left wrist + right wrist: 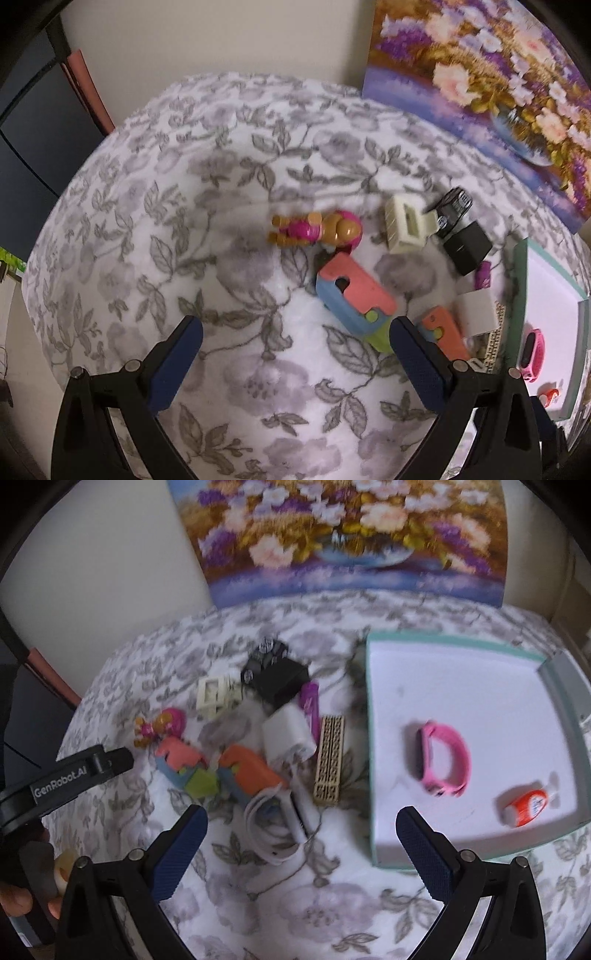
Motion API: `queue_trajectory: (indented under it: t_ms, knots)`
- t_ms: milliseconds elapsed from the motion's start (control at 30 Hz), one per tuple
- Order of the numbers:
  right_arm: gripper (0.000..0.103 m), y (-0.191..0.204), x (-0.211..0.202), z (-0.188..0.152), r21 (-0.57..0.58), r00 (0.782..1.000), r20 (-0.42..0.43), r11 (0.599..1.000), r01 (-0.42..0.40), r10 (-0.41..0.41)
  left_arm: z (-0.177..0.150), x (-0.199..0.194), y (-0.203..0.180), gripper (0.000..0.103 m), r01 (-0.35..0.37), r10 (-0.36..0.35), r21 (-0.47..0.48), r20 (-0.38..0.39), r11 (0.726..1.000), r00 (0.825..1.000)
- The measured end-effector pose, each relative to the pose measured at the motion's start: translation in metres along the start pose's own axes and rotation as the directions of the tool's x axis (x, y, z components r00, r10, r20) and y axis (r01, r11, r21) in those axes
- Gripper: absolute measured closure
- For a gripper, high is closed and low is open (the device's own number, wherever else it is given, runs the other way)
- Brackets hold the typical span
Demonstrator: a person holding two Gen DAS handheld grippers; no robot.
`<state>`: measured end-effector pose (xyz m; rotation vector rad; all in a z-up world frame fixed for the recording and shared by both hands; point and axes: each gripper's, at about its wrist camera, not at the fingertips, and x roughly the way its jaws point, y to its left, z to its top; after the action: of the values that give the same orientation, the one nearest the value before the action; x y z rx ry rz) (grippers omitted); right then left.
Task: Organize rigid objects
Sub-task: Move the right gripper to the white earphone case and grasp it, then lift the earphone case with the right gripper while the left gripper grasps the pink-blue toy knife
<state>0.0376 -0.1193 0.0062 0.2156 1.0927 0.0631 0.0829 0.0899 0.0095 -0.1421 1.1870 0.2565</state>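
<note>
I see the rigid objects heaped on the floral-cloth tabletop (280,904): a pink toy figure (317,230) lying on its side, two coral-and-blue puzzle blocks (352,295) just beside it, a cream plastic piece (402,227), a black adapter (282,681), a white charger (288,736) with a purple item (310,705) at its edge, a perforated beige bar (330,760) and a coiled white cable (275,830). Right of the pile sits my teal-rimmed tray (371,746), and on its white floor I see a pink wristband (445,758) and, well apart from it, a small orange-labelled bottle (526,806) lying down. My left tool (295,363) hangs above the cloth with its fingers spread wide and nothing between them, the nearer puzzle block close by its right finger. My right tool (301,849) is likewise spread and holds nothing, poised over the cable and the tray's near corner. A flower painting (347,535) leans against the wall behind.
</note>
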Motion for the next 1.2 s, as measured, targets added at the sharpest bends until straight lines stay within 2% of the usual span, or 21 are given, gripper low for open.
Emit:
queue_trajectory:
  t_ms: [233,433,600,800,967,1200]
  knots:
    - [0.003,0.01,0.022,-0.007,-0.027,0.999,-0.051,1.0,0.006,-0.008,-0.003,0.028,0.002,0.002,0.013,-0.016,-0.039,-0.075,0.999,0.997]
    - [0.012,0.023,0.031,-0.011,-0.08,0.998,-0.067,0.997,0.0,-0.005,0.0,0.033,0.004,0.002,0.032,-0.038,-0.073,-0.084,0.997,0.996]
    - [0.014,0.025,0.042,-0.014,-0.094,0.996,-0.088,0.995,0.012,-0.02,0.003,0.037,0.003,0.002,0.046,-0.054,-0.085,-0.089,0.995,0.995]
    - [0.03,0.023,0.053,-0.016,-0.089,0.994,-0.105,0.996,0.016,-0.025,0.006,0.046,0.002,0.002,0.068,-0.08,-0.108,-0.109,0.992,0.991]
    - [0.051,0.018,0.052,-0.014,-0.068,0.995,-0.101,0.998,-0.001,-0.006,0.009,0.049,0.001,0.002,0.088,-0.101,-0.126,-0.106,0.988,0.989]
    - [0.051,0.01,0.045,-0.01,-0.041,0.996,-0.089,0.999,-0.025,0.021,0.015,0.061,-0.007,0.002,0.088,-0.103,-0.145,-0.101,0.986,0.989]
